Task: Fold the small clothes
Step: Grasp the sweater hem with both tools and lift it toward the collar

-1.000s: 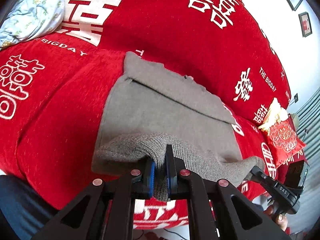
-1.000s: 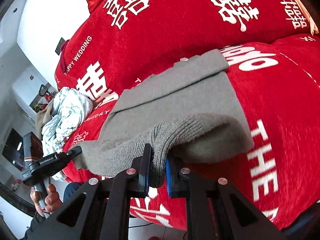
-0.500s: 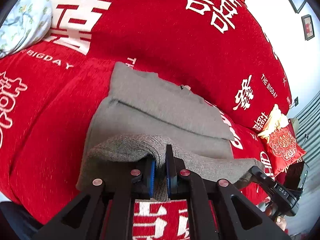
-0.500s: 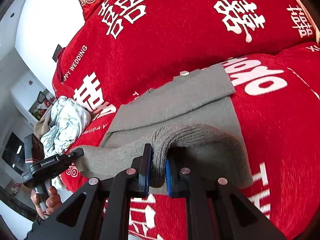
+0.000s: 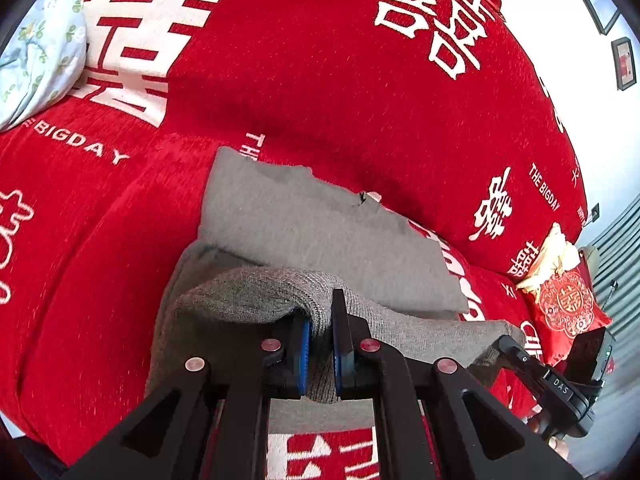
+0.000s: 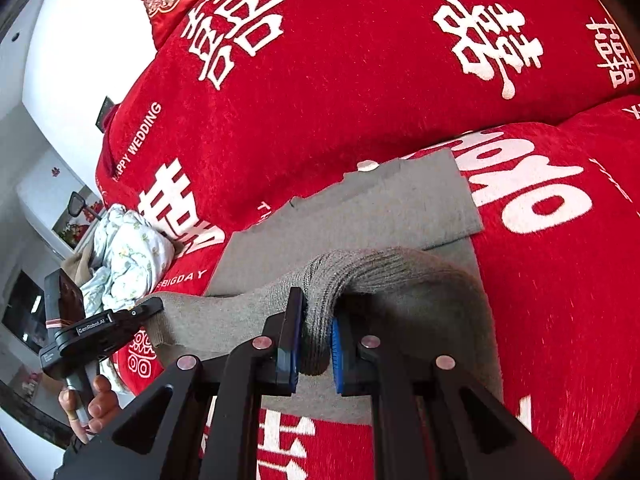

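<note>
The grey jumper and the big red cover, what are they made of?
The grey knitted jumper looks like soft, matte wool or acrylic: the hem shows ribbed knit rows. The red sofa cover looks like fuzzy chenille-type cloth with white woven or printed letters.

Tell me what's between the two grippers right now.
A lifted ribbed hem of the gray sweater spans from the left gripper to the right gripper; each wrist view shows the other gripper at its end.

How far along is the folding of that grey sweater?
Partway. The grey sweater already lies narrowed on the red cover, a side folded in. In hand: the left tool and right tool each pinch its ribbed hem, lifted. Left: carrying that hem over and laying it flat.
</note>
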`<state>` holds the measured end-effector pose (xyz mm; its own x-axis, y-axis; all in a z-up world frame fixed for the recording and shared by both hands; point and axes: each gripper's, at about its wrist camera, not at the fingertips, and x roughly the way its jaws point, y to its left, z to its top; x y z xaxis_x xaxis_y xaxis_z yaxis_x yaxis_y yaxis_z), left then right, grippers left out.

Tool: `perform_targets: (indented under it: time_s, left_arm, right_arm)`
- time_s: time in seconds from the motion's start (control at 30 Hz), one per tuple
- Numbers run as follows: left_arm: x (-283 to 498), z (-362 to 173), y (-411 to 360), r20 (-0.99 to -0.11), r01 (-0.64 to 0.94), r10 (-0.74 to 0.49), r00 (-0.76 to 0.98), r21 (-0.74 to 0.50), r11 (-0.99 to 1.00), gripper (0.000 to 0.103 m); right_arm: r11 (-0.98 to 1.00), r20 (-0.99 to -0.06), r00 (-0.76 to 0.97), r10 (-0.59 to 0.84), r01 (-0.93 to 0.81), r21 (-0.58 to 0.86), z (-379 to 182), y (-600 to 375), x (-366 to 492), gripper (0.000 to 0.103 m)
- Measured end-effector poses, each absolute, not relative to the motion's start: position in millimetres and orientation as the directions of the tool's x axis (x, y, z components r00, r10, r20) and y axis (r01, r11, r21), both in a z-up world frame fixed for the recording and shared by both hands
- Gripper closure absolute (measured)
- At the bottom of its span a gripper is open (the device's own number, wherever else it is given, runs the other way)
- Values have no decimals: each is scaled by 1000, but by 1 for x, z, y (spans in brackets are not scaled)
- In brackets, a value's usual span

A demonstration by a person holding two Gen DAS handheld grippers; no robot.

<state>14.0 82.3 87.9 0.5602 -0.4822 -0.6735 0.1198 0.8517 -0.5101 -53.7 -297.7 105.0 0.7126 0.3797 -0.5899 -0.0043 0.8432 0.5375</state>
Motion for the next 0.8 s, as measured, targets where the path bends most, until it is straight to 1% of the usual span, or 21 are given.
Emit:
perform_targets:
  time_s: [0.6, 0.8]
  left_arm:
    - [73, 96, 70, -686, 112, -473, 553, -502, 858, 94]
    - [99, 89, 63, -703, 103, -468, 535, -496, 862, 94]
  right_arm:
    - [847, -613, 699, 367, 22, 531, 112, -308, 12, 89]
    - [851, -630, 688, 359, 36, 524, 106, -311, 33, 89]
